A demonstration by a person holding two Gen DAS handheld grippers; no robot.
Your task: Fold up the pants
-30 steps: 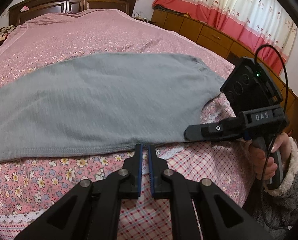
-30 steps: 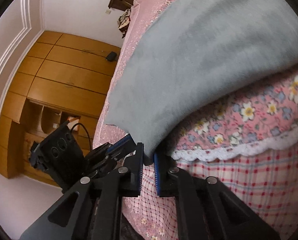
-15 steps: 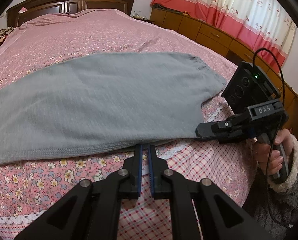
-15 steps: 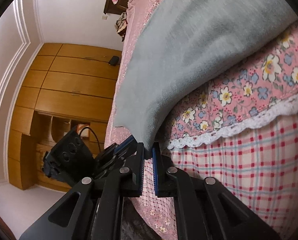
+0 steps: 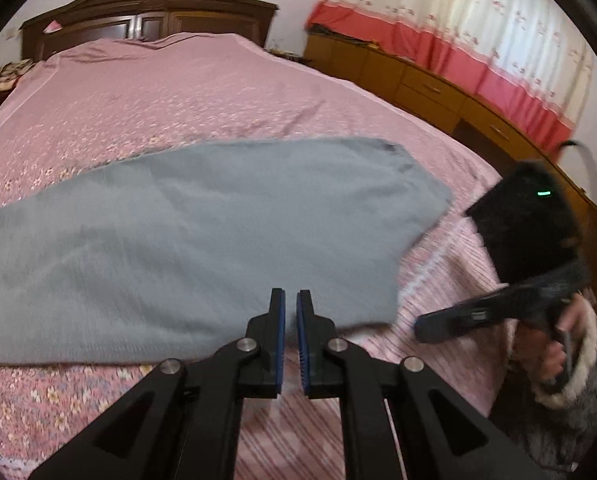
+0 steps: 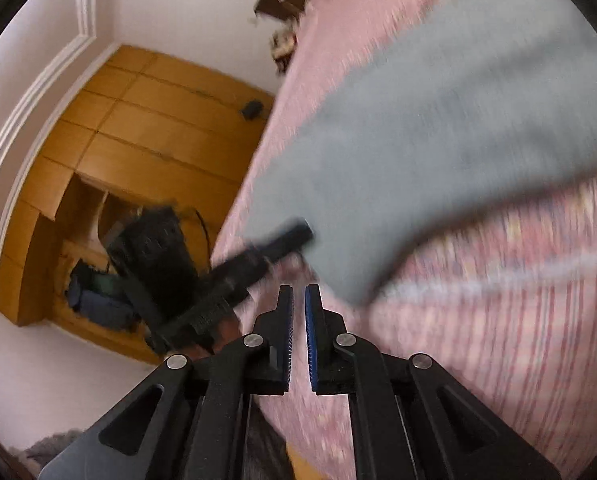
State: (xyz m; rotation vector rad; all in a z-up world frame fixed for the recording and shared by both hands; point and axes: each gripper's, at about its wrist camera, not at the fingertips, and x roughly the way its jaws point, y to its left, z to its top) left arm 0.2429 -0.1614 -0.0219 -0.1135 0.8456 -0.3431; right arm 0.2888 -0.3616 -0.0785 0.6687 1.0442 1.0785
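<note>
Soft daylight fills the room, coming through the curtain point(image 5: 458, 20) on the window side, so colours are even and shadows faint; only a thin dark line sits under the near edge of the grey pants point(image 5: 218, 220). Both views bulge like a fishbowl, with black corners. The left view is mildly smeared, the right claw point(image 5: 418, 326) there a fuzzy blur. The right view is streaked throughout, the bedspread point(image 6: 498, 280) pattern dragged into lines.

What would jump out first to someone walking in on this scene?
A big grey pair of pants lies spread across a pink flowered bed. At its near edge sit two black hand-held grippers, the left gripper and the right gripper, jaws nearly together. Behind the bed hangs a red and cream curtain.
</note>
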